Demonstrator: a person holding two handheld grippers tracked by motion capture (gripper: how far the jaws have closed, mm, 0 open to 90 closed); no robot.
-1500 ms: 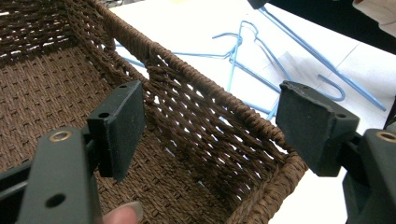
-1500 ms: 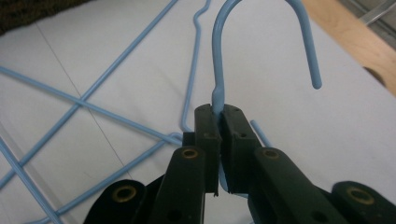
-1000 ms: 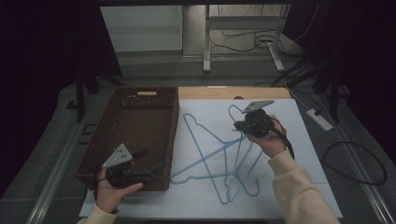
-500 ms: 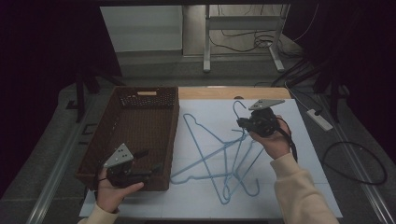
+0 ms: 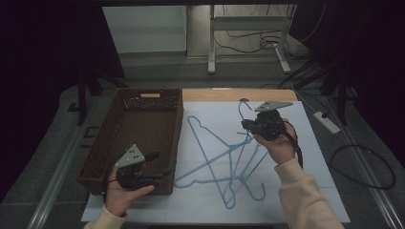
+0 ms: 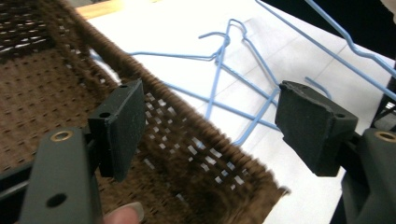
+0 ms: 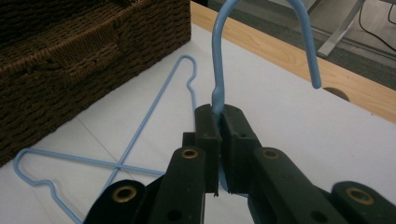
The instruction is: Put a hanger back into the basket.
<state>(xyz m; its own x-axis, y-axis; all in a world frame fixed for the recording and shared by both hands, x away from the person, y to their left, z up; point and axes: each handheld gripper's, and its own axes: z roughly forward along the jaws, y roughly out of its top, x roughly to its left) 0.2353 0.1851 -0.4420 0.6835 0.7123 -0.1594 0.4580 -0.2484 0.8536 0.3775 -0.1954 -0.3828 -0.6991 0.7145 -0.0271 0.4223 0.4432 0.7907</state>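
— Blue wire, that's what my right claw point(image 7: 219, 122) is clamped on: the neck of a hanger point(image 7: 219, 100), just under its hook point(image 7: 261, 9), which curls up and away ahead of my jaws.

— Why the neck?

— I reckon it's the one stiff spot. From there the frame trails down behind and below me, so I can steer it without the wire twisting loose.

— And the rest of the hangers?

— Several more point(image 5: 224, 167) lie crossed in a heap on the white sheet point(image 5: 296, 157), below my right claw point(image 5: 246, 125) and towards me. One point(image 7: 140, 126) lies flat ahead and to the left of that claw, its shoulder pointing at the basket point(image 7: 84, 51). They overlap, so lifting mine may drag a neighbour along.

— What's your left claw doing?

— My left claw point(image 6: 219, 126) stands wide, nothing pressed between the pads. One jaw sits inside the basket's point(image 6: 56, 93) near corner, the other outside, so the woven rim point(image 6: 201, 135) runs between them. I'd say it's there to pin the basket point(image 5: 138, 129) while a hanger goes in; a light wicker box would slide otherwise.

— So where does the hanger go?

— Likely across to my left and into the basket, which has nothing in it where I can see its floor. The hook could snag the weave on the way over the rim.
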